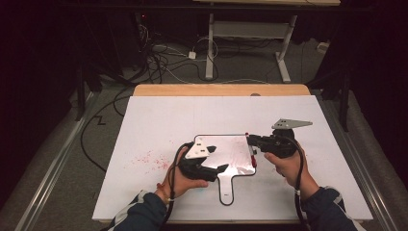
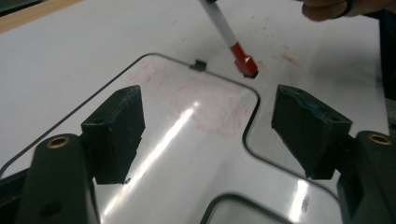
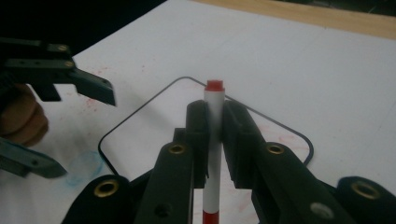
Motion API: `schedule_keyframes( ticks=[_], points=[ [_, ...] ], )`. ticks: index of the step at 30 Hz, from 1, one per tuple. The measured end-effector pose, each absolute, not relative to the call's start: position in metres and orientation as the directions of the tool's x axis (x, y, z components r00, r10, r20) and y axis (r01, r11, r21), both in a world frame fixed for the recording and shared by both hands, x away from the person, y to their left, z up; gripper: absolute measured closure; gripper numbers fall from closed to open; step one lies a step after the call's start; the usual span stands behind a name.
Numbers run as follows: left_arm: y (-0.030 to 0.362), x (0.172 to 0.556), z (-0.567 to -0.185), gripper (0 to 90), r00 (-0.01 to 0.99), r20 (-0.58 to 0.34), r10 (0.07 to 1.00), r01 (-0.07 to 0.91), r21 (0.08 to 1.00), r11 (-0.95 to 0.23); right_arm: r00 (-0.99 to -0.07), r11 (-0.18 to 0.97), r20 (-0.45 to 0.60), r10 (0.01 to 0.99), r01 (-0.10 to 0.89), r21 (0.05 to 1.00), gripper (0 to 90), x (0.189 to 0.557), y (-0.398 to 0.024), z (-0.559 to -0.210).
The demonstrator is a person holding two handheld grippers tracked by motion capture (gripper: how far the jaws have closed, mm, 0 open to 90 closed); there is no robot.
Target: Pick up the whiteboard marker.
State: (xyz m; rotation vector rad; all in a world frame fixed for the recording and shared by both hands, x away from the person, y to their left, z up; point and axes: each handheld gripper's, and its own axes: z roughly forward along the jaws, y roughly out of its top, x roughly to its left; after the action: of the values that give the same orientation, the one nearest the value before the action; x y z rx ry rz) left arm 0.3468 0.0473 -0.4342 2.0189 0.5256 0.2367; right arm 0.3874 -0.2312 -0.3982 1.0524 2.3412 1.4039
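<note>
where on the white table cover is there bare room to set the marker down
Bare room lies across the far half of the white cover, between the wooden table edge and the small whiteboard, and along the right side beyond the right gripper, which holds the marker. It is crowded around the whiteboard, where the left gripper hovers.

Both grippers, the left gripper (image 1: 215, 169) and the right gripper (image 1: 250, 139), are chunky black plastic with brass-ringed screw holes, each topped with a grey three-cornered plate and trailing a thick black cable. Blocky dark pads (image 2: 116, 122) with bluish edges. Person's wearing dark blue sleeves (image 1: 144, 211) with white stripes, plus an orange wristband (image 1: 163, 190).
</note>
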Motion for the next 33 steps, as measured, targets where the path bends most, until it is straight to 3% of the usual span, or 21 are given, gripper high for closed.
schedule_keyframes(
  ticks=[6,11,17,23,28,33],
  points=[
    [0.019,0.355,-0.429,30.9,0.906,-0.084,0.416,0.256,0.89,-0.377,-0.763,0.281,0.145,0.63,0.398,0.873,81.6,0.368,-0.22,-0.389],
    [0.009,0.359,-0.428,40.9,0.91,-0.131,0.393,0.276,0.9,-0.337,-0.778,0.281,0.105,0.619,0.345,0.896,81.6,0.354,-0.211,-0.386],
    [0.004,0.358,-0.427,60.1,0.908,-0.1,0.408,0.255,0.903,-0.345,-0.775,0.294,0.039,0.63,0.285,0.912,81.6,0.342,-0.205,-0.384],
    [-0.001,0.357,-0.426,71.8,0.908,-0.056,0.415,0.226,0.899,-0.375,-0.772,0.282,0.037,0.635,0.276,0.919,81.5,0.335,-0.203,-0.385],
    [0.003,0.36,-0.427,77.9,0.906,-0.062,0.418,0.234,0.897,-0.374,-0.768,0.289,0.014,0.641,0.258,0.922,81.5,0.329,-0.204,-0.385],
    [0.002,0.358,-0.428,78.1,0.909,-0.035,0.415,0.214,0.894,-0.393,-0.765,0.307,-0.011,0.644,0.245,0.919,81.3,0.323,-0.204,-0.385]
  ],
)
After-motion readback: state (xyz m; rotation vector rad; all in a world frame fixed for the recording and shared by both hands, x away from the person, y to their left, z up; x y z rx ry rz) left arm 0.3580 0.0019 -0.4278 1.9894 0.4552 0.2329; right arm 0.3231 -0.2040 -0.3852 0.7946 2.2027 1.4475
